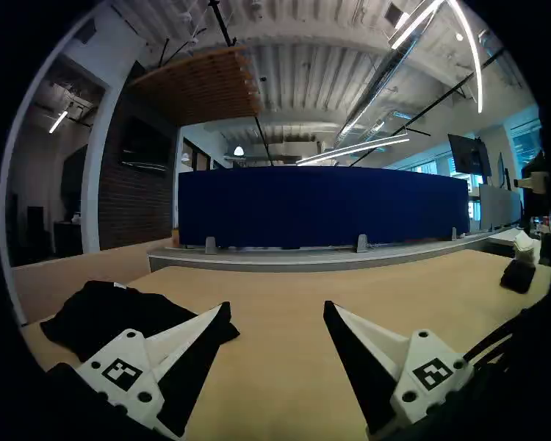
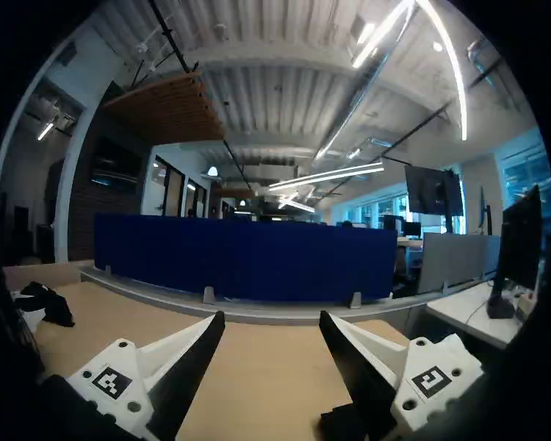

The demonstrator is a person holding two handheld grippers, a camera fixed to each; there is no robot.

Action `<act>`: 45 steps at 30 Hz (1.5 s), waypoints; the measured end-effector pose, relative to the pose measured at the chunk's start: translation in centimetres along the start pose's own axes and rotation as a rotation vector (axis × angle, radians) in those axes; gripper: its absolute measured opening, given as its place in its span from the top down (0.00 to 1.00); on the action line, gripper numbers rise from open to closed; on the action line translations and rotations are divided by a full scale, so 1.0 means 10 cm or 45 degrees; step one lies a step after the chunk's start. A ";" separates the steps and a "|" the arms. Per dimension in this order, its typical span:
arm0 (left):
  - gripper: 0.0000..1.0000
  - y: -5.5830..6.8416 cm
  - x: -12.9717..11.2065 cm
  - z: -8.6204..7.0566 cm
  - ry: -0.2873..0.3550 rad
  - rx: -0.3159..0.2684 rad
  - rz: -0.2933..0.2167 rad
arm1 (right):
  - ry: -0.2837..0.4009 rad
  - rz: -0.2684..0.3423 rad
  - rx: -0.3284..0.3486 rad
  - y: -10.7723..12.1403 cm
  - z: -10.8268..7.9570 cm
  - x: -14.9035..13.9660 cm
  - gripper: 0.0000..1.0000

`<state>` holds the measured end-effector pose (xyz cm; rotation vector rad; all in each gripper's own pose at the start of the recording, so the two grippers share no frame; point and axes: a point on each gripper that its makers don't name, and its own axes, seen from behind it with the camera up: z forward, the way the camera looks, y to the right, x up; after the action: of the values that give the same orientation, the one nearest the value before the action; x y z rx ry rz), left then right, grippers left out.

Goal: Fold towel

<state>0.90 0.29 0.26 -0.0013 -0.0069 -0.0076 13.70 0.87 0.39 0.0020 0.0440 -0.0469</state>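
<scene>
Both grippers are held level and low over the pale wooden table (image 1: 290, 353), pointing toward the far blue partition (image 1: 319, 206). The left gripper (image 1: 275, 304) has its jaws spread wide with nothing between them, and the right gripper (image 2: 272, 314) is likewise released and empty. The left gripper view has the black towel (image 1: 106, 316) lying crumpled at the near left, its edge running under one finger, contact unclear, while the right gripper view takes in a dark cloth (image 2: 48, 301) at the far left and a monitor (image 2: 521, 242) at the right.
</scene>
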 end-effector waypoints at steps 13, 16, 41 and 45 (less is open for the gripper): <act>0.06 0.00 0.00 -0.01 0.000 0.000 0.000 | -0.051 0.084 -0.012 0.02 -0.07 -0.79 0.00; 0.06 0.00 0.00 -0.01 0.000 0.000 0.000 | -0.054 0.099 -0.012 0.02 -0.09 -0.89 0.00; 0.06 0.00 0.00 -0.01 0.000 0.000 0.000 | -0.037 0.152 -0.031 0.05 -0.11 -1.24 0.00; 0.06 0.00 0.00 0.00 0.000 0.000 0.000 | -0.036 0.149 -0.023 0.01 -0.10 -1.26 0.00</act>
<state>0.92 0.28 0.21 -0.0014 -0.0067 -0.0078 1.05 1.56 -0.07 -0.0140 0.0161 0.0708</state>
